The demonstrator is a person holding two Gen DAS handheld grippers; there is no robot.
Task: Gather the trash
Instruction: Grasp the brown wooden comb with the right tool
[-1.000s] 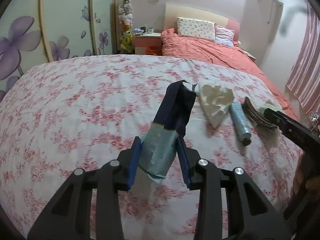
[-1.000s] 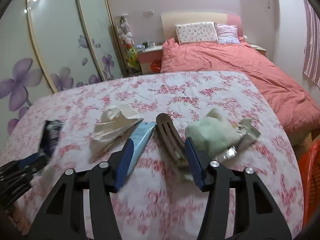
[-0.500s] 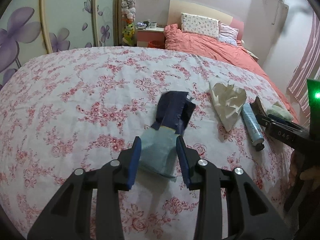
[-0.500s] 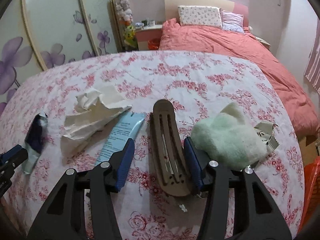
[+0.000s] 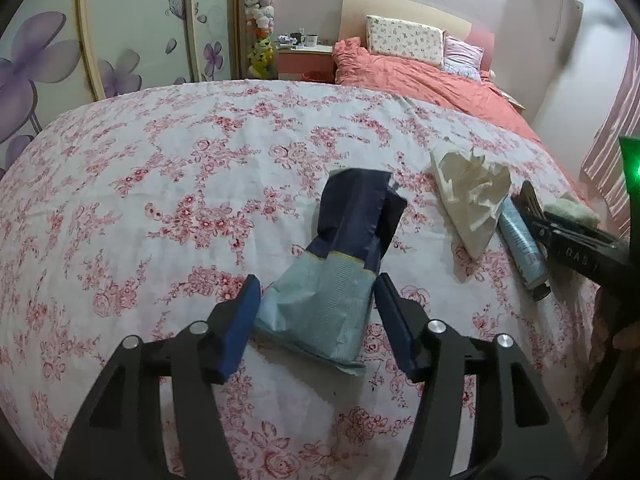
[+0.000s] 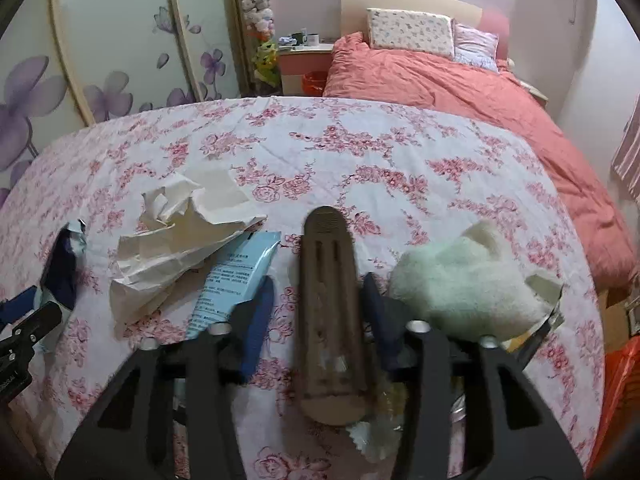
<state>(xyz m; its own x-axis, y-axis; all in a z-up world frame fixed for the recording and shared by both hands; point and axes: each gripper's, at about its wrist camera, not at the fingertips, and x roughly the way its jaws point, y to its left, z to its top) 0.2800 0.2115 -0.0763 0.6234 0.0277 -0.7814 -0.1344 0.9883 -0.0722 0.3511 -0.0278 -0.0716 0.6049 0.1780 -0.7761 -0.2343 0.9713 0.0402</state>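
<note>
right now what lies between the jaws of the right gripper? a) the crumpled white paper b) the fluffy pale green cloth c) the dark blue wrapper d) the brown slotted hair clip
d: in the right wrist view the brown slotted hair clip lies lengthwise between the closing jaws of the right gripper, with the pale green cloth off to its right and the crumpled white paper off to its left.

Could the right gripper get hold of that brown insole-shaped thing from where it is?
Probably yes. The brown insole already lies between the right gripper's closing jaws, with nothing on top. The blue tube and green fluffy cloth sit just outside each finger and could get nudged.
</note>
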